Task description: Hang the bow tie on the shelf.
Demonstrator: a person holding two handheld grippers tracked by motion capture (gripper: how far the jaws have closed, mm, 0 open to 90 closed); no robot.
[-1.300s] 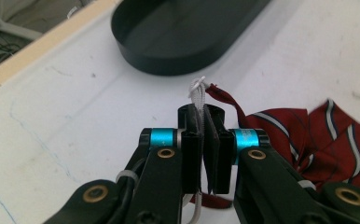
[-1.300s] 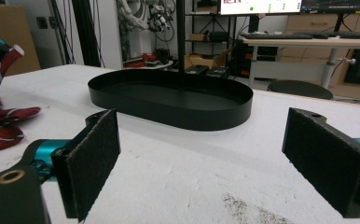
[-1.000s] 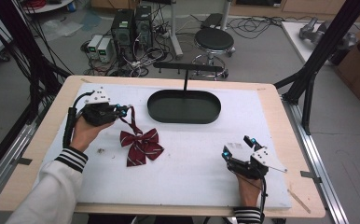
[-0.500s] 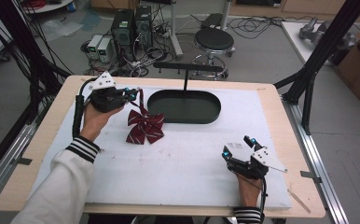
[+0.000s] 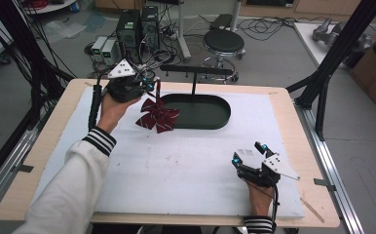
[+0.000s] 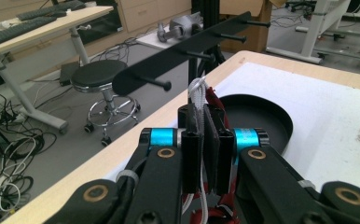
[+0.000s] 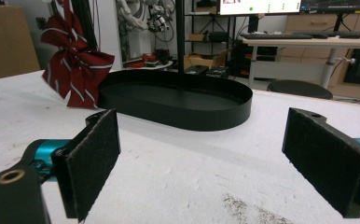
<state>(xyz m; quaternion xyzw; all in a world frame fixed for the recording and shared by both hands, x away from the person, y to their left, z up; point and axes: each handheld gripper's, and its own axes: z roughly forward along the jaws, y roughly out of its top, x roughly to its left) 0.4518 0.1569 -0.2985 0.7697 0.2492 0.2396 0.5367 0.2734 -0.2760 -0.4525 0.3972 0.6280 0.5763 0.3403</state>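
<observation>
White mat (image 5: 186, 165): bow tie (image 5: 157, 115) hangs from left gripper (image 5: 149, 87), clamped.

Wooden table (image 5: 45, 161); white mat (image 5: 176, 165); black tray (image 5: 200, 111).

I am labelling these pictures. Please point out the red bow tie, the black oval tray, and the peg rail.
red bow tie (image 5: 157, 115), high view, on its striped folds.
black oval tray (image 5: 210, 117), high view, on its bare floor.
peg rail (image 6: 178, 57), left gripper view, on the flat bar.
</observation>
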